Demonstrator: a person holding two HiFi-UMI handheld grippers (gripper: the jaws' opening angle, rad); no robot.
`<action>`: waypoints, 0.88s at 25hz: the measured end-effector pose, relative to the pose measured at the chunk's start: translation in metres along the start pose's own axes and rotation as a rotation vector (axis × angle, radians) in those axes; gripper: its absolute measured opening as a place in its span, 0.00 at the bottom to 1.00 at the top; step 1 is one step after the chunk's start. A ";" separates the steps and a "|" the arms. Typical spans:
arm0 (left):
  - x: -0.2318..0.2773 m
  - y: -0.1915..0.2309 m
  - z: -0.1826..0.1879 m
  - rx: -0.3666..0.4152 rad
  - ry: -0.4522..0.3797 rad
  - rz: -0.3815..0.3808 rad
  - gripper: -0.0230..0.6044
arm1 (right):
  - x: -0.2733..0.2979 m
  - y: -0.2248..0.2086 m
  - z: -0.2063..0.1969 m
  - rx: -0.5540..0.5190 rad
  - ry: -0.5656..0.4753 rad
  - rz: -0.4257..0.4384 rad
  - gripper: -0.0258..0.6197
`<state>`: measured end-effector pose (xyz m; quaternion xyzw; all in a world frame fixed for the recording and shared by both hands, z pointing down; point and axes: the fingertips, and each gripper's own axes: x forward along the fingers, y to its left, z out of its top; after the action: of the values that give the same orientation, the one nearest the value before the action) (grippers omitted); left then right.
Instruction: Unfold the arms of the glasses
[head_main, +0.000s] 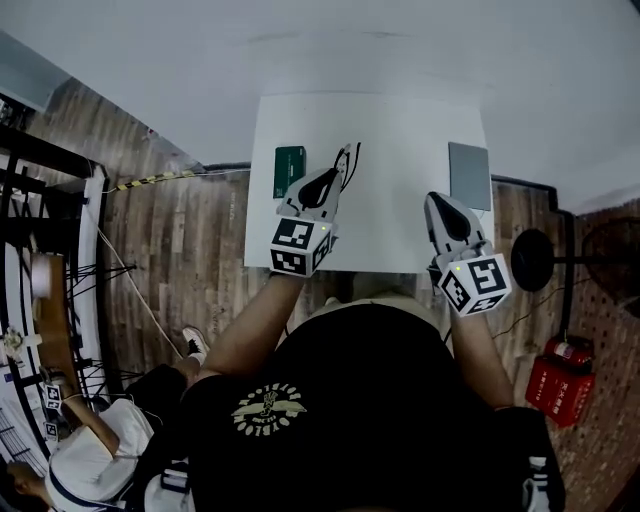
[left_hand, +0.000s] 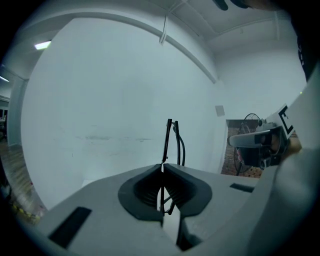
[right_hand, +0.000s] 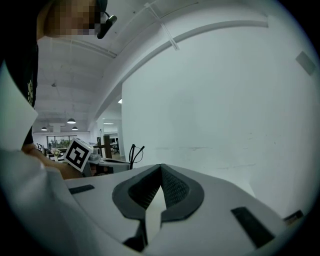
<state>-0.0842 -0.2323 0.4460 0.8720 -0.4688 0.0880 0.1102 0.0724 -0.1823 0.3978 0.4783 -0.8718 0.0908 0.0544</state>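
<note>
white desk is sitting ahead of the person, over a wooden plank floor. a flat grey slab is lying at the desk's right edge and a smaller green case is lying near its left edge.

left gripper is hanging above the desk's left half, its fingers pressing together on the glasses. so the glasses are riding in the air, clear of the desk, beside the green case. right gripper is hovering well apart on the right, fingers closing fully on nothing.

progress, as i am judging it: the pickup is looking done, the unfolding is looking not yet begun. no arm is swinging clear of the frame, and the right gripper is not touching the glasses. both arms are likely left to open.

glasses are showing as thin black wire, nearly edge-on in the left gripper view, rising upright past the fingertips. from the right gripper view they are reading as a slim dark sliver; lenses are too small to tell.
</note>
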 end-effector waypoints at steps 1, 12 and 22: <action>-0.008 0.001 0.006 0.002 -0.014 0.000 0.07 | 0.001 0.005 0.003 -0.004 -0.004 0.004 0.04; -0.083 0.017 0.025 -0.008 -0.119 0.007 0.07 | -0.001 0.073 0.034 -0.110 -0.081 0.065 0.04; -0.116 0.015 0.033 -0.010 -0.158 0.007 0.07 | -0.014 0.076 0.036 -0.122 -0.070 0.010 0.04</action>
<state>-0.1579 -0.1565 0.3864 0.8740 -0.4794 0.0169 0.0769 0.0150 -0.1383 0.3515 0.4725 -0.8795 0.0212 0.0526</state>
